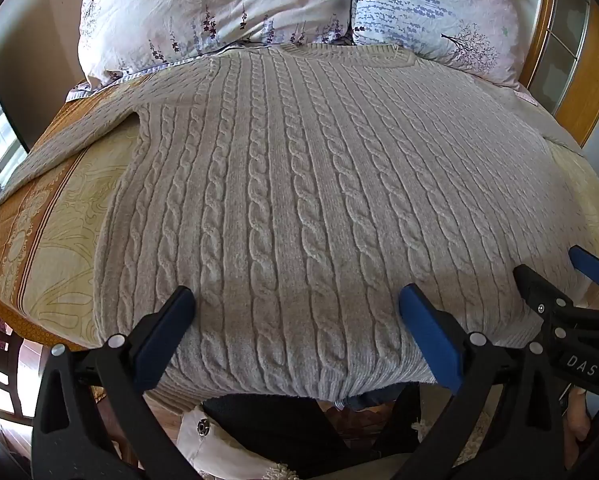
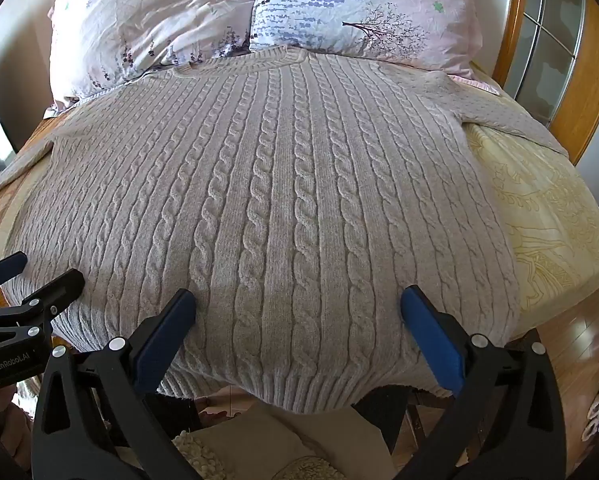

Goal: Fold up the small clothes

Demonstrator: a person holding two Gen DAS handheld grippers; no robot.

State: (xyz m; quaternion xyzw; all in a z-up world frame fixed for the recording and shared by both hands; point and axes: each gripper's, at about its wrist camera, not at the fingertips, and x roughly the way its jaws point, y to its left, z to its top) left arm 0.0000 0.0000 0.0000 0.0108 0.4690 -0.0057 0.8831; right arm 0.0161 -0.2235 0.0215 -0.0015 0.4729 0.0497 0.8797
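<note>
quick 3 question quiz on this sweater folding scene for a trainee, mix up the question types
1. True or false: the cable-knit sweater is already folded in half.
2. Multiple choice: what lies just beyond the sweater's collar? A) two floral pillows B) a laundry basket C) a stack of towels
3. Fill in: both the left gripper and the right gripper are ___ over the sweater's hem, gripping nothing.

Key
1. False: it lies spread flat with both sleeves out to the sides.
2. A, the floral pillows.
3. Open.
</note>
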